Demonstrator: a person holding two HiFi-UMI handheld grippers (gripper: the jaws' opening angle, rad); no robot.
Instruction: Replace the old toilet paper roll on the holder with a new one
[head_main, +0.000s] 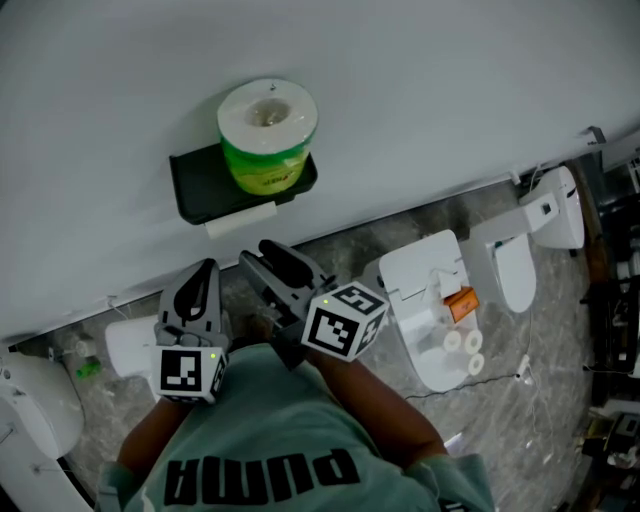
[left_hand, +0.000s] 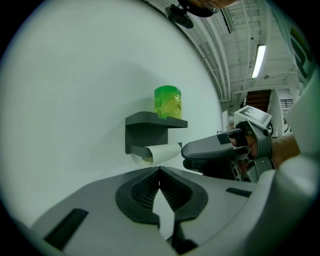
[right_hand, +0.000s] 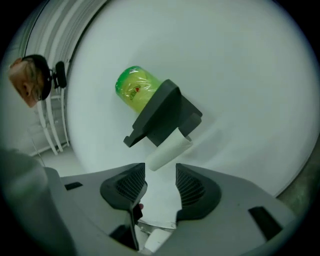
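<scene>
My left gripper (left_hand: 160, 170) has its jaws pressed together on nothing; my right gripper (right_hand: 160, 172) has them partly spread and empty. The old roll (right_hand: 169, 152) hangs ahead of that gap, under the black holder (right_hand: 162, 117); the green-wrapped new roll (right_hand: 136, 89) stands on top.

White fixture (head_main: 425, 275) noted at 3 o'clock on grey stone floor (head_main: 540, 340); orange item (head_main: 460, 303) seen on it. Second white fixture (head_main: 550, 215) recorded at 2 o'clock.

Left claw (left_hand: 159, 171) and right claw (right_hand: 160, 167) side by side.
Left jaws meet, empty; right claw is tilted sideways, jaws apart, gripping nothing.
</scene>
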